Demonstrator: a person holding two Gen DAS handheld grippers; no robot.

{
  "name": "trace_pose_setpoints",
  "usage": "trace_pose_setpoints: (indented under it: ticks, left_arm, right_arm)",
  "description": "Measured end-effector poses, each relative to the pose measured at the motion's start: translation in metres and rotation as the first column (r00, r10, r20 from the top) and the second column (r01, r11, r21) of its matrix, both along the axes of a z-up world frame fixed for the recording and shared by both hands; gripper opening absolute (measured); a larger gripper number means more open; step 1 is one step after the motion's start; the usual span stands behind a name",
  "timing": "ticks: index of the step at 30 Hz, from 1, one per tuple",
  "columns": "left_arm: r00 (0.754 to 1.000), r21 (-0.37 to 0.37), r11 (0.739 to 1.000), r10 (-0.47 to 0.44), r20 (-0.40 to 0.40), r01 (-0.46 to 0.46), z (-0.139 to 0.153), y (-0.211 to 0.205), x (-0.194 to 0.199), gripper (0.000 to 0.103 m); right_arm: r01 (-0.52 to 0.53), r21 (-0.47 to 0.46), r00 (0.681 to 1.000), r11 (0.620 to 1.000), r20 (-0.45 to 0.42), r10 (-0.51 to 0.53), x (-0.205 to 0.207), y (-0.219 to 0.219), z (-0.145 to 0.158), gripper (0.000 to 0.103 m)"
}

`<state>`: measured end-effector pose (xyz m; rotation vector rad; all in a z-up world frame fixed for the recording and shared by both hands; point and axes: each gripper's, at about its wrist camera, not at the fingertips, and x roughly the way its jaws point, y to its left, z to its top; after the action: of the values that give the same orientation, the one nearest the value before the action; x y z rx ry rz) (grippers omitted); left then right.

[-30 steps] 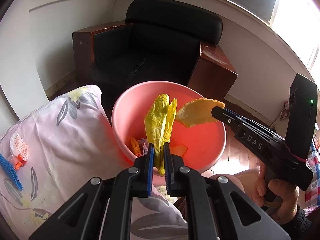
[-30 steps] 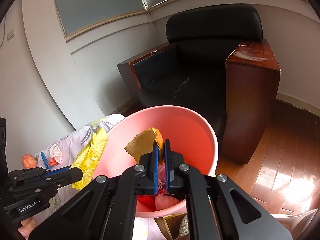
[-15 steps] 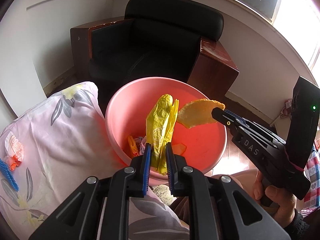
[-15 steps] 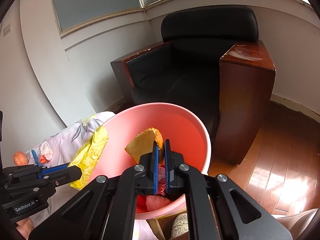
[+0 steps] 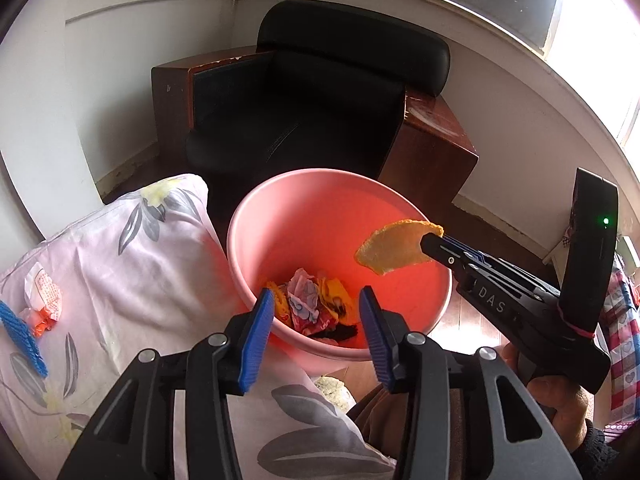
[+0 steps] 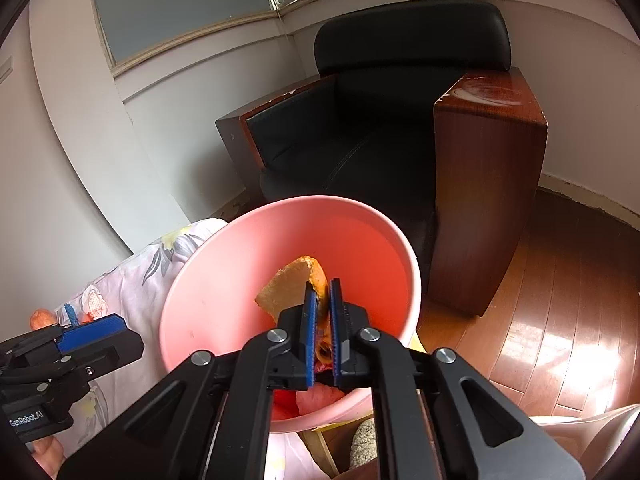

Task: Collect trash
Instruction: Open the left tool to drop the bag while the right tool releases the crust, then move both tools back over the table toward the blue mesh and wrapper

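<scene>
A pink bin (image 5: 280, 200) stands beside the bed, also seen in the right wrist view (image 6: 224, 264). Several wrappers and yellow trash (image 5: 312, 308) lie at its bottom. My left gripper (image 5: 318, 312) is open and empty above the bin's near rim. My right gripper (image 6: 322, 296) is shut on a piece of orange peel (image 6: 286, 288) and holds it over the bin. In the left wrist view the peel (image 5: 394, 250) hangs above the bin's right side.
A floral pillow (image 5: 120, 264) lies left of the bin, with a white and orange wrapper (image 5: 42, 300) and a blue ridged object (image 5: 20, 340) on it. A black armchair (image 5: 320, 108) with wooden arms stands behind the bin. Wooden floor (image 6: 560, 300) lies to the right.
My left gripper opened and the yellow plastic bag it held has dropped into the bin. My right gripper still holds the peel over the bin.
</scene>
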<state>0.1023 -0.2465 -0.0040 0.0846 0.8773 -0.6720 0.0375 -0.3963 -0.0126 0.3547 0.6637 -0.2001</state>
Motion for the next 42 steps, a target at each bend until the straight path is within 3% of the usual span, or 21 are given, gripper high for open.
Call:
trace_pose_setpoints:
  ticks: [3, 14, 26, 35, 42]
  left_arm:
    - [1.0, -0.005, 1.0, 0.006, -0.002, -0.006, 0.002, 0.005, -0.003, 0.045]
    - [0.999, -0.023, 0.999, 0.042, 0.011, -0.042, 0.009, 0.032, -0.014, 0.05]
    - [0.99, -0.04, 0.989, 0.143, -0.003, -0.143, 0.009, 0.082, -0.022, 0.051]
    - [0.968, -0.038, 0.968, 0.248, -0.026, -0.249, 0.001, 0.13, -0.022, 0.051]
    - [0.934, -0.029, 0.934, 0.355, -0.045, -0.357, -0.007, 0.171, -0.019, 0.051]
  right_arm:
    - [-0.007, 0.0, 1.0, 1.0, 0.014, 0.007, -0.003, 0.002, 0.002, 0.024]
    - [-0.022, -0.018, 0.999, 1.0, 0.026, 0.022, -0.009, 0.012, 0.013, 0.025]
    - [-0.086, -0.033, 0.996, 0.996, 0.035, 0.088, -0.016, 0.038, 0.023, 0.025]
    - [-0.166, 0.005, 0.985, 0.986, 0.038, 0.166, -0.019, 0.068, 0.022, 0.025]
    - [-0.245, 0.019, 0.969, 0.969, 0.03, 0.244, -0.018, 0.094, 0.015, 0.025]
